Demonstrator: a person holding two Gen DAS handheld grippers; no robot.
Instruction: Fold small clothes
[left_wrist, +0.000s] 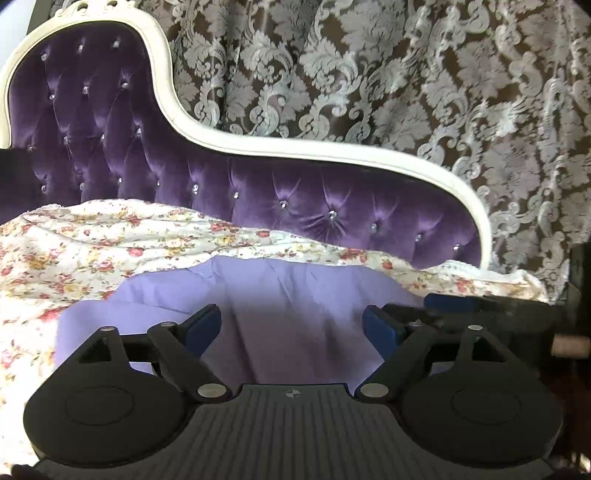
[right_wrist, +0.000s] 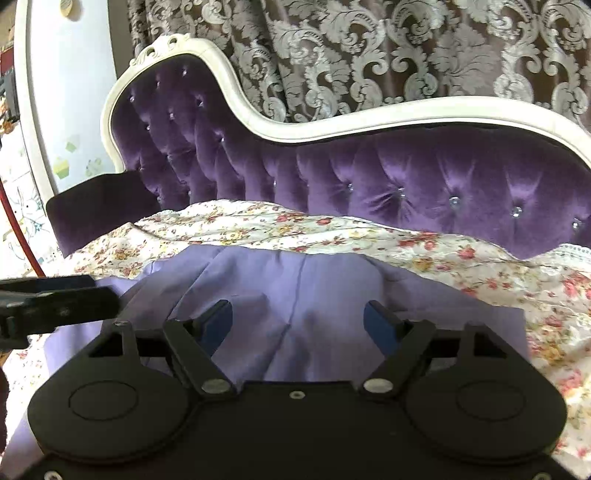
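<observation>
Hovering side by side, the left gripper (left_wrist: 291, 323) and right gripper (right_wrist: 297, 319) gaped wide, holding nothing, over the lilac garment (right_wrist: 303, 295) spread on the floral sheet (left_wrist: 92, 254), seemingly ready to pinch its near edge

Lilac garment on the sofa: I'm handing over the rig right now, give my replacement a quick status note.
Left gripper: open, holding nothing, over the lilac garment.
Right gripper: open, holding nothing, over the same garment, beside the left one.
The garment lies spread but creased on the floral sheet that covers the purple tufted sofa.
Done: no clear fold can be seen yet; whether one was made is hard to tell from these views.
Left: probably grip an edge with each set of fingers, smooth the creases and fold.
</observation>
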